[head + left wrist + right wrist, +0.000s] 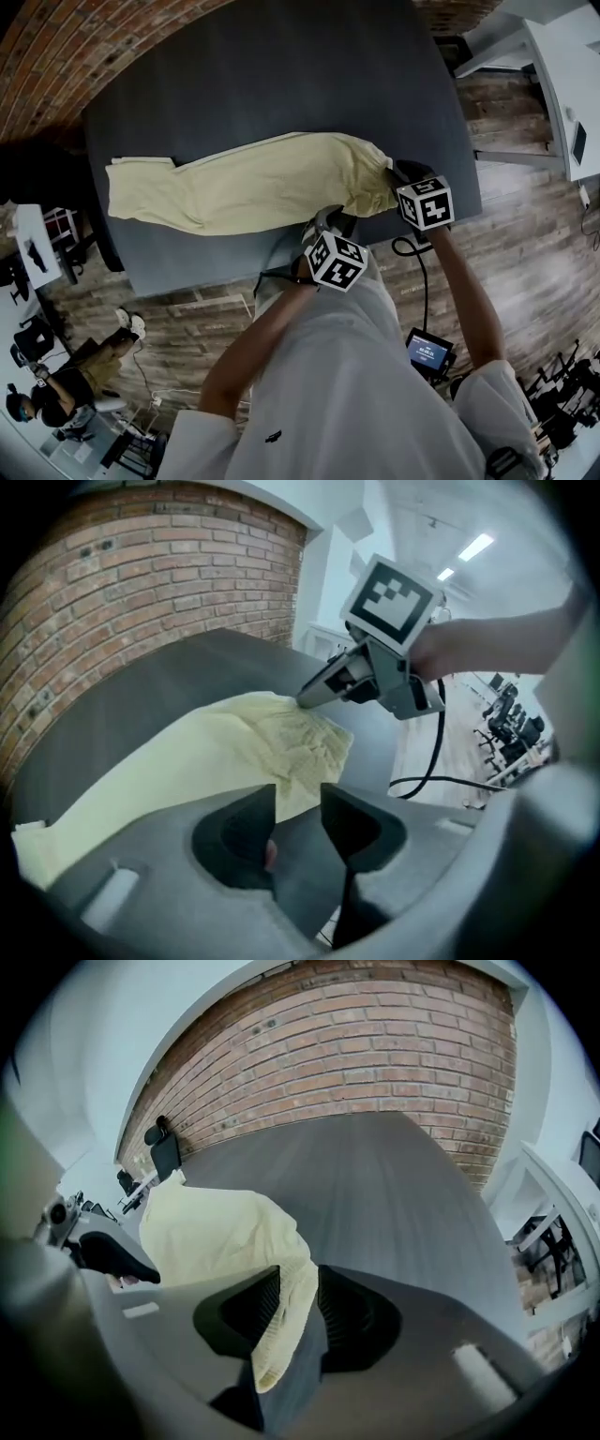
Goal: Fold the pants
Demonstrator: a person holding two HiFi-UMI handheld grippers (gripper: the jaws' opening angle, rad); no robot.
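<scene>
Pale yellow pants [253,183] lie folded lengthwise across the dark grey table [281,75], with the waist end near me at the right. My left gripper [322,223] hovers at the near table edge just short of the cloth. In the left gripper view my left gripper [298,808] is open, with only bare table in its gap and the pants [187,761] just beyond. My right gripper [398,173] is at the waist end. In the right gripper view my right gripper [298,1302] is open, and the waistband hem of the pants [216,1232] hangs loosely between its jaws.
A brick wall [375,1044] stands behind the table. Wooden floor [525,253] surrounds it, and a white desk [562,66] stands at the right. A person [56,389] sits at the lower left. A cable [412,248] and a small screen [429,352] hang by my right arm.
</scene>
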